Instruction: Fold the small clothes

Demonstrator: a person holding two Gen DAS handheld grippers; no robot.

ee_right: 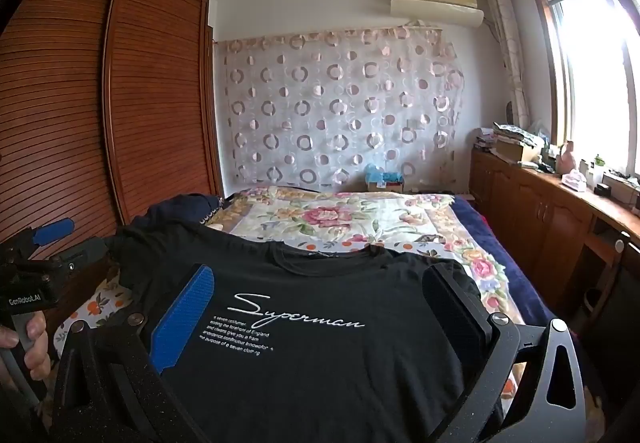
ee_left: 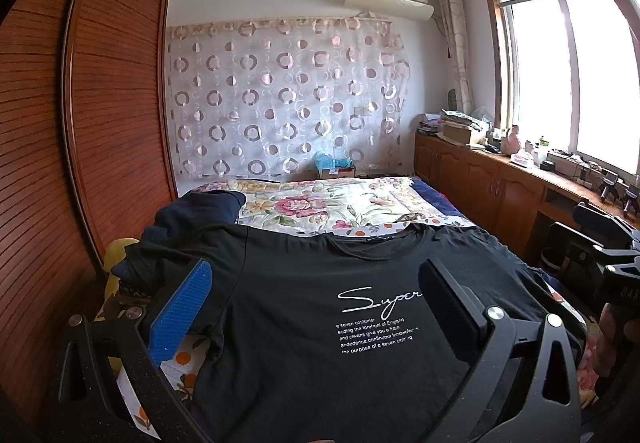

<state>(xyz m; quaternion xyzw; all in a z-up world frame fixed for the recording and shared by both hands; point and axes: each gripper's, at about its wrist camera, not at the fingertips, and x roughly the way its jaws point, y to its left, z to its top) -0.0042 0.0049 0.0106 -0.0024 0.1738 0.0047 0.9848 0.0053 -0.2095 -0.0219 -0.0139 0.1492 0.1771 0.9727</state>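
Note:
A black T-shirt [ee_left: 304, 363] with white "Superman" lettering lies flat, front up, on the near end of the bed, its collar toward the far side. My left gripper [ee_left: 316, 267] hangs open above the shirt's left half, with a blue pad [ee_left: 184, 307] on one finger and nothing held. In the right wrist view the same T-shirt [ee_right: 320, 371] lies under my right gripper [ee_right: 320, 275], which is also wide open and empty over the chest print. The left gripper [ee_right: 70, 241] shows there at the left edge, with a person's hand [ee_right: 28, 347] on its handle.
A floral bedspread [ee_left: 320, 207] covers the bed beyond the shirt. A dark navy garment [ee_left: 200, 211] is heaped at the shirt's far left. A slatted wooden wardrobe [ee_left: 100, 123] stands close on the left. Low wooden cabinets [ee_right: 552, 219] with clutter run under the window on the right.

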